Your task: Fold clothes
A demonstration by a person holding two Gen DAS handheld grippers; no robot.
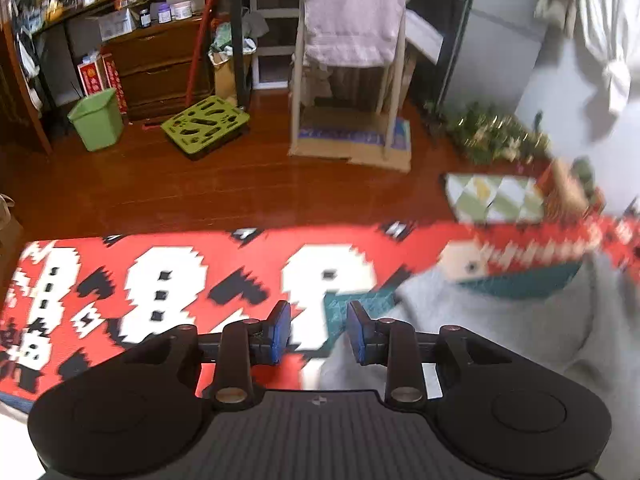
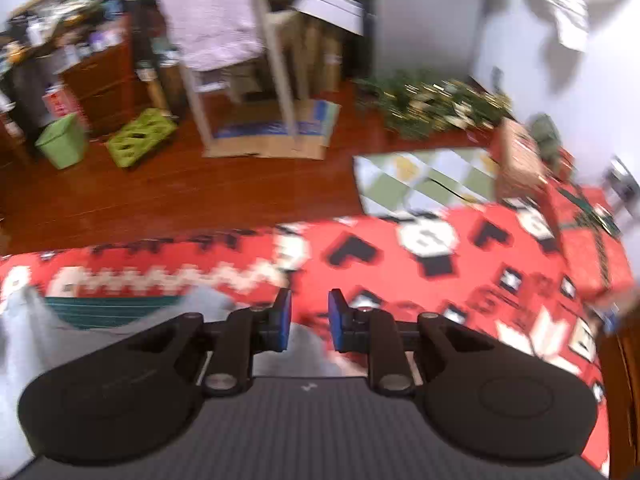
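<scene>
I'm holding my left gripper (image 1: 319,326) over the red patterned blanket (image 1: 168,280), its blue pads (image 1: 282,330) standing apart with nothing between them, so it's open and empty. The grey garment (image 1: 500,332) is lying on the blanket just right of and below this gripper, its teal collar (image 1: 520,282) facing the far edge; the near hem is running under the right finger, but I can't tell if it's touching. My right gripper (image 2: 309,318) is also hovering with pads (image 2: 336,322) parted a bit narrower, holding nothing. In the right wrist view the same grey garment (image 2: 100,344) is sitting to the left of the tool, with a bit of grey cloth showing low between the fingers, not pinched. Both views are motion-blurred. Beyond the blanket a wooden floor (image 1: 200,184) is showing, with a green bin (image 1: 98,120), a green perforated crate (image 1: 206,124), a white rack (image 1: 348,80) draped with a pale towel (image 1: 348,12) standing on flattened cardboard (image 1: 352,148), a diamond-pattern mat (image 2: 424,180), and some greenery (image 2: 432,106) by the wall.
</scene>
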